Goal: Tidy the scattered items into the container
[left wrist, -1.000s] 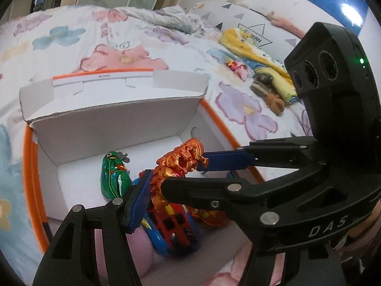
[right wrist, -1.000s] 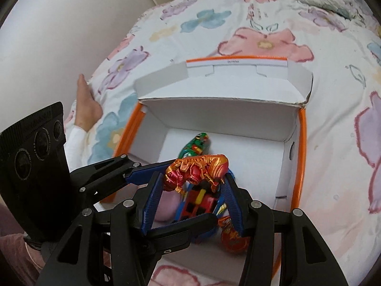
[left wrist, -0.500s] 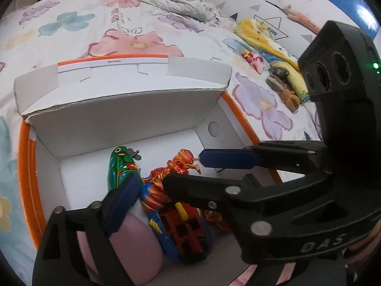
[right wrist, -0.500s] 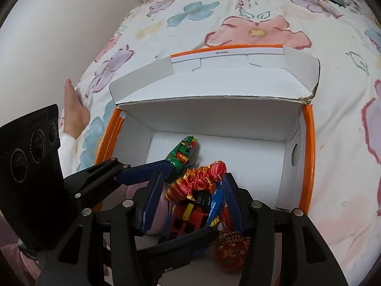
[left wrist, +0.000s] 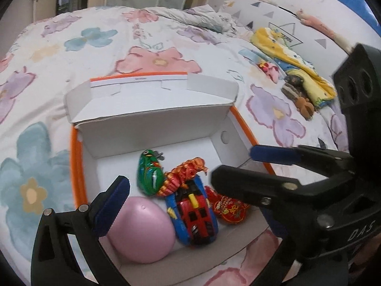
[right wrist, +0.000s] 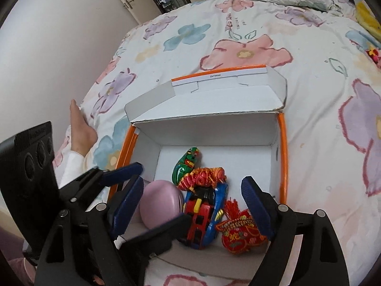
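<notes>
Dropped from parted, empty right gripper (right wrist: 193,205) jaws, now lies red-gold dragon toy (left wrist: 183,176) atop toy car (left wrist: 195,214) inside box (left wrist: 152,119); left gripper (left wrist: 166,181) also released; looks light, rigid, spiky, best pinched mid-body.

White cardboard box (right wrist: 282,152) with orange edges, lid flap open, on the bed. Inside, bunched toward the near end: pink egg (right wrist: 162,205) at left, green tin frog (right wrist: 187,163) behind, red-and-blue toy car (right wrist: 204,217) in the middle with red-gold dragon (right wrist: 204,175) lying across its far end, red embroidered pouch (right wrist: 240,234) at right.
</notes>
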### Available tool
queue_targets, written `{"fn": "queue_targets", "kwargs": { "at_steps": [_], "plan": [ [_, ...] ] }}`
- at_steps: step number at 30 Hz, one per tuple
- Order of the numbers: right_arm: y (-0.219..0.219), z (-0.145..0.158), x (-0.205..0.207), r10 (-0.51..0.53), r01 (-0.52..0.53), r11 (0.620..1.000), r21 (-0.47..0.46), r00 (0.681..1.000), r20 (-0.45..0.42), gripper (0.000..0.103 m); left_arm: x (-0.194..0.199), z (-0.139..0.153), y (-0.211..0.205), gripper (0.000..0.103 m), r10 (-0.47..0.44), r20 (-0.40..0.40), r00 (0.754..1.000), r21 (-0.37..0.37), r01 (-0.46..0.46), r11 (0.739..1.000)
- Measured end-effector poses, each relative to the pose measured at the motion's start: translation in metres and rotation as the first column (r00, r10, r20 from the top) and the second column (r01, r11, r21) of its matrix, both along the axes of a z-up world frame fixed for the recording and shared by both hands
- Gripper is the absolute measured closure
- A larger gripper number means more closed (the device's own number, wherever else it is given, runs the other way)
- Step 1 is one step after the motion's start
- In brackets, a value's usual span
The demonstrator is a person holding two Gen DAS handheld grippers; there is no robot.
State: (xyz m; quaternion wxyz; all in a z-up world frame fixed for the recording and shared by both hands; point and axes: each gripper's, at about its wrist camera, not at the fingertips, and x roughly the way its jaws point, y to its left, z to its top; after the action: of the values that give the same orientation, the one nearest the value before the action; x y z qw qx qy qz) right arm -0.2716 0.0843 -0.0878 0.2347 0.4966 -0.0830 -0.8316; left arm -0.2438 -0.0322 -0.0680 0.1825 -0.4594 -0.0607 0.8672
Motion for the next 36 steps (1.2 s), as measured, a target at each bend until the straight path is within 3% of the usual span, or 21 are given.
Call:
{"fn": "queue_targets", "kwargs": {
  "at_steps": [12, 15, 18, 25, 30, 36],
  "plan": [
    [0.0, 0.03, 0.033, -0.064, 0.073, 0.99, 0.119, 0.995, -0.078, 0.015, 0.029, 0.022, -0.016, 0.001, 0.1, -0.036, 0.994, -0.054, -0.102, 0.993],
    [0.003, 0.038, 0.04, -0.089, 0.102, 0.984, 0.144, 0.991, -0.099, 0.011, 0.036, 0.027, -0.019, 0.0, 0.12, -0.046, 0.992, -0.065, -0.123, 0.99],
    [0.005, 0.047, 0.048, -0.109, 0.129, 0.977, 0.171, 0.986, -0.122, 0.0, 0.043, 0.032, -0.021, 0.0, 0.133, -0.061, 0.989, -0.101, -0.139, 0.985],
    [0.006, 0.064, 0.07, -0.11, 0.139, 0.967, 0.213, 0.984, -0.139, 0.0, 0.064, 0.048, -0.022, 0.0, 0.138, -0.097, 0.986, -0.146, -0.151, 0.978],
    [0.005, 0.074, 0.089, -0.112, 0.149, 0.959, 0.242, 0.981, -0.161, 0.0, 0.086, 0.067, -0.018, 0.0, 0.171, -0.175, 0.97, -0.212, -0.207, 0.955],
    [0.006, 0.088, 0.11, -0.114, 0.156, 0.961, 0.228, 0.976, -0.186, 0.0, 0.101, 0.079, -0.017, 0.0, 0.188, -0.209, 0.96, -0.239, -0.237, 0.942]
  ]
}}
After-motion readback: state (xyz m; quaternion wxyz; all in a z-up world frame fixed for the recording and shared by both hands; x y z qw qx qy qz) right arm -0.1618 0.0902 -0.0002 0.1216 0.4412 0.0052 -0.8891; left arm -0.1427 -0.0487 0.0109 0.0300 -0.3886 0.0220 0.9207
